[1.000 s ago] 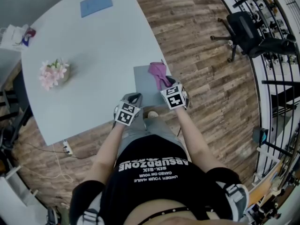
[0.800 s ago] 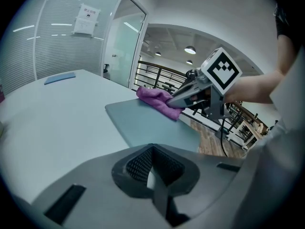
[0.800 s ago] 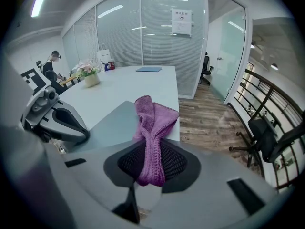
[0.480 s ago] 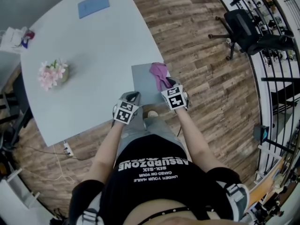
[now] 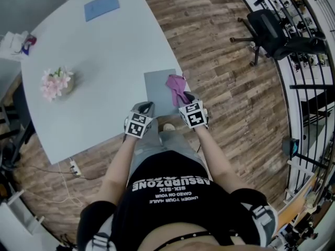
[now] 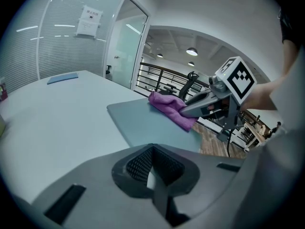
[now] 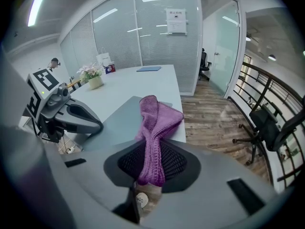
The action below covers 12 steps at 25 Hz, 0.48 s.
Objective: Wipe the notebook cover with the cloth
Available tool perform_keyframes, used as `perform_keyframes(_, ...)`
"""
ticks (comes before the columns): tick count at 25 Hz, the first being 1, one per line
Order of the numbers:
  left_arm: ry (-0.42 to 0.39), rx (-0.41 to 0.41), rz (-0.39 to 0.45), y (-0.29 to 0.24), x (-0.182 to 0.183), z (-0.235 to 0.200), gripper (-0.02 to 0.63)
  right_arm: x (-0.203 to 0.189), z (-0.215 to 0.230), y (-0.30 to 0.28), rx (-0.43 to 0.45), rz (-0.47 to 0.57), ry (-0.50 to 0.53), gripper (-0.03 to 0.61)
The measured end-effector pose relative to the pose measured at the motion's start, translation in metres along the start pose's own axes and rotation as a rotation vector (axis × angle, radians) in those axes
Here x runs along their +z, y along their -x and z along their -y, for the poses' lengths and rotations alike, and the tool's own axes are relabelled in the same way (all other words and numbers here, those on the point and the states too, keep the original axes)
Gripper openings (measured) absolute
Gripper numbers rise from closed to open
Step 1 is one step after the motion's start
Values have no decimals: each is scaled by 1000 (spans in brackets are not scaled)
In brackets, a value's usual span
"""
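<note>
Right now the right gripper is pinching one end of the soft purple knitted cloth. Its jaws are squeezed onto the cloth, and the free end flops forward in a loose fold. That fold lies on the flat grey notebook, close to the notebook's right edge.

The left gripper has its jaws pressed together with nothing between them. It sits at the notebook's near left corner. I cannot tell if its tip is touching the cover or just beside it.

The notebook lies closed and flat at the near edge of the pale grey bench, with the person standing right behind it. Most of the cover to the left of the cloth is bare, so I think the wiping has a good way to go.

The cloth looks light and floppy. I think it will bunch up if it is pushed, so dragging it should work better. The hold on its end looks fine for that.

The notebook looks thin, stiff and light, and the bench looks smooth. It could slide when the cloth rubs it. Pressing down on the near left corner looks like the best way to keep it in place.

Far to the left of the notebook stand pink flowers in a small pot. Far beyond the notebook lies a flat blue sheet.
</note>
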<state>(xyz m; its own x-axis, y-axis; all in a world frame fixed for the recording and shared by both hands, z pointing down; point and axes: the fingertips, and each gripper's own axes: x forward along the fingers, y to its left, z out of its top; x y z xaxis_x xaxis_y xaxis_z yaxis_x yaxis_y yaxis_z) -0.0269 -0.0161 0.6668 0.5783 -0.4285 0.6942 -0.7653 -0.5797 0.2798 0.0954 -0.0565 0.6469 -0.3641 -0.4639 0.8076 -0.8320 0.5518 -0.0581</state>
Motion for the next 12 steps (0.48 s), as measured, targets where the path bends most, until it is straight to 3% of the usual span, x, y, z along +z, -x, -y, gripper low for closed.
perform_keyframes(12,52,-28,4,1,0,0,17,4,-7,-2,41,19,-96,84)
